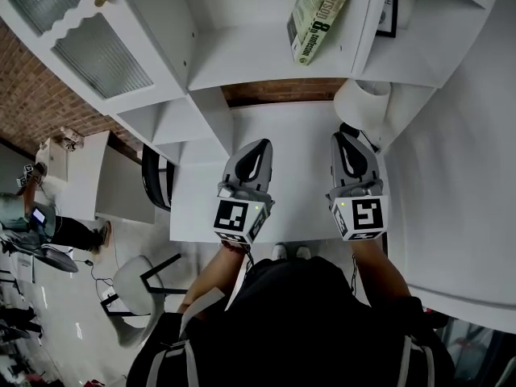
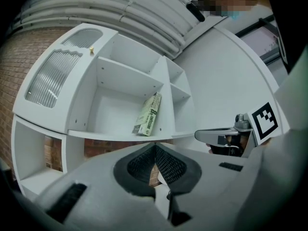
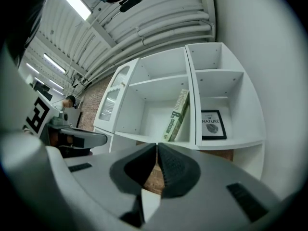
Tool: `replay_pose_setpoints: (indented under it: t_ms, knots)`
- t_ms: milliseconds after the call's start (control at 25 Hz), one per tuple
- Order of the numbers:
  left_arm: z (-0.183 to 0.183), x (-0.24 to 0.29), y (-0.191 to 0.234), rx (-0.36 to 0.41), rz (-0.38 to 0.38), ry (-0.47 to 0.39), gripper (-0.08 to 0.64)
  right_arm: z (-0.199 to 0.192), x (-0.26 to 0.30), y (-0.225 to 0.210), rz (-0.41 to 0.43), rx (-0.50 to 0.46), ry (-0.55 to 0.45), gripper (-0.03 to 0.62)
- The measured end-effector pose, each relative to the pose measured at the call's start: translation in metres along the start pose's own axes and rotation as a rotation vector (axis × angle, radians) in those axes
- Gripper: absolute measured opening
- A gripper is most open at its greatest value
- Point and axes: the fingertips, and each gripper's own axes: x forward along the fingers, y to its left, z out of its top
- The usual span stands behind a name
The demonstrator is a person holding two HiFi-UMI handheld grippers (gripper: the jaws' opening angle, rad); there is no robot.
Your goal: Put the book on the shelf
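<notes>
I see ribbed black jaws pressed together, empty, on my left gripper [image 2: 155, 148] and right gripper [image 3: 157, 147]. The slim green book [image 1: 321, 14] leans on the smooth white shelf [image 1: 266, 64].

Book [image 1: 321, 14] in shelf [image 1: 242, 67] mid bay, R side; frame [image 1: 388, 6] in shelf R bay; lamp [image 1: 363, 103] below shelf, R end.

The head view looks steeply down onto the desk [image 1: 290, 135] and the shelf [image 1: 266, 63] at its far edge. The left gripper view and right gripper view sit low over the desk, facing the shelf from nearby, seemingly tilted slightly upward. All three share the compartment holding the book [image 1: 321, 14].
</notes>
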Motion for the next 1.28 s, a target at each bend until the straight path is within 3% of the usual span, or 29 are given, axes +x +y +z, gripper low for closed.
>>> replay_pose_setpoints:
  t_ms: [400, 1280]
  knots:
    - [-0.025, -0.015, -0.008, -0.012, -0.007, 0.046, 0.018, -0.034, -0.019, 0.005, 0.014, 0.090, 0.068, 0.037]
    - [-0.057, -0.034, -0.009, -0.050, 0.009, 0.118, 0.018, -0.078, -0.049, 0.023, 0.067, 0.160, 0.170, 0.038]
